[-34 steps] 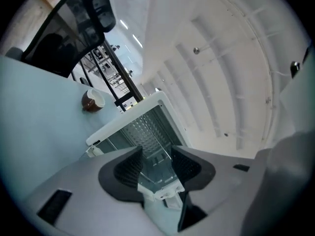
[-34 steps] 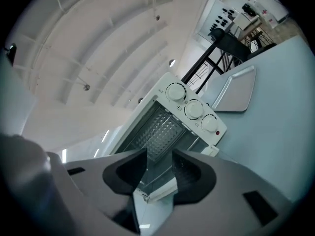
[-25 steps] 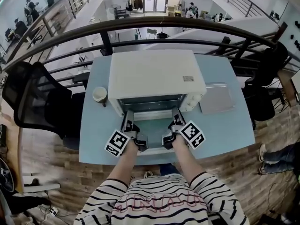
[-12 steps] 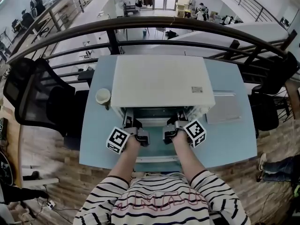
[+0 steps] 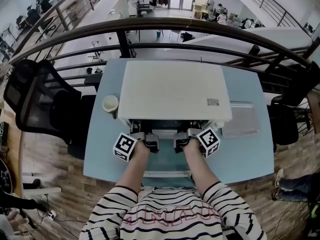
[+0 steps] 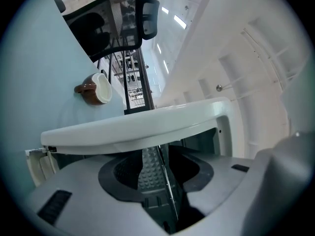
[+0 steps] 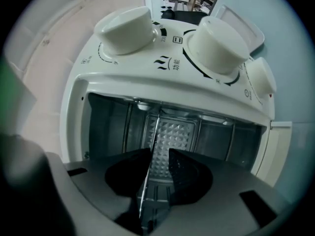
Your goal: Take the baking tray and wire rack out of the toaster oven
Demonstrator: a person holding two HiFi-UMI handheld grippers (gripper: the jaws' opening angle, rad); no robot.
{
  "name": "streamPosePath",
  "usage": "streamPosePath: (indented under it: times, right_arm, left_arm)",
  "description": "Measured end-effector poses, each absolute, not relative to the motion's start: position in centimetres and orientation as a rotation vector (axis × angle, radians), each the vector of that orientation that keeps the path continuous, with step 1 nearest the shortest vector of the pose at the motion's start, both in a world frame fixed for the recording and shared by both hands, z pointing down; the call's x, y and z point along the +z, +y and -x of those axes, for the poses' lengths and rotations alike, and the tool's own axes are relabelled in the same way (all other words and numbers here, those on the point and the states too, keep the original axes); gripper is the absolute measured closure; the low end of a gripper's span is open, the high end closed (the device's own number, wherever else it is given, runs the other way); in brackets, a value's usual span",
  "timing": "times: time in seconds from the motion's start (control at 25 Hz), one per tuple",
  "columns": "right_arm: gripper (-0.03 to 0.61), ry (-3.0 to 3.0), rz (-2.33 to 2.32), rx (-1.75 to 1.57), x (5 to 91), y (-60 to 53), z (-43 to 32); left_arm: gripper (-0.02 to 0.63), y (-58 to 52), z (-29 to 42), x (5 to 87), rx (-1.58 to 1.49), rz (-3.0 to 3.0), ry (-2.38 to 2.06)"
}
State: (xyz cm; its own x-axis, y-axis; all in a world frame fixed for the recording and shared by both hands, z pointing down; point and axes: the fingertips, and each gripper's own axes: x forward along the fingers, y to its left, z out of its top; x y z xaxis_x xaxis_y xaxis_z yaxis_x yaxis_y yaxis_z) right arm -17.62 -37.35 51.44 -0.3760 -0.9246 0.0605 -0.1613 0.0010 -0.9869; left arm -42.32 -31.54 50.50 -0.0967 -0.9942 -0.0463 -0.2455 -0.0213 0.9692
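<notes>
We see thin metal wire rack (image 7: pixel 152 141) lying flat inside white toaster oven (image 5: pixel 175 91), edge-on, long plane reaching back into cavity. Left gripper (image 6: pixel 155 151), right gripper (image 7: pixel 158 154): jaws just been closing, rack edge between, pads not pinching.

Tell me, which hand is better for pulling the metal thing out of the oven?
Neither: left gripper and right gripper both reach the toaster oven mouth, fingers just closing around a thin metal edge. Pulling with both seems best.

Just ahead of the left gripper (image 6: pixel 160 173) and right gripper (image 7: pixel 158 154), the boxy white toaster oven (image 5: pixel 175 91) looks smooth, glossy painted metal; its round cream knobs (image 7: pixel 216 45) glossy plastic; the grippers' grey pads (image 7: pixel 165 139) studded, matt.
</notes>
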Motion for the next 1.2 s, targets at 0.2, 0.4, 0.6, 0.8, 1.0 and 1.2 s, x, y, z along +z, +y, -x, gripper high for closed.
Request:
streamPosePath:
  times: [0.2, 0.4, 0.6, 0.8, 1.0, 1.2]
  right_arm:
    - [0.535, 1.63, 1.124, -1.413, 50.6, -37.5, 18.0]
    - [0.549, 1.616, 1.113, -1.431, 50.8, -36.8, 17.7]
    - [0.549, 1.61, 1.116, -1.44, 50.8, -35.0, 17.3]
    - [0.551, 1.597, 1.117, -1.441, 50.5, -32.5, 17.0]
    - [0.551, 1.584, 1.106, -1.434, 50.4, -29.5, 16.3]
    - [0.551, 1.569, 1.104, -1.425, 50.8, -26.2, 15.4]
  left_arm:
    - [0.54, -31.8, 42.8, 50.4, -1.235, -1.335, -1.446]
    - [0.581, -31.3, 42.5, 50.3, -1.232, -1.318, -1.437]
    - [0.584, -29.5, 42.2, 50.4, -1.22, -1.291, -1.437]
    - [0.586, -27.1, 41.8, 50.2, -1.211, -1.276, -1.422]
    - [0.586, -24.2, 41.2, 50.1, -1.211, -1.287, -1.397]
    - [0.588, -21.2, 40.4, 50.4, -1.224, -1.304, -1.357]
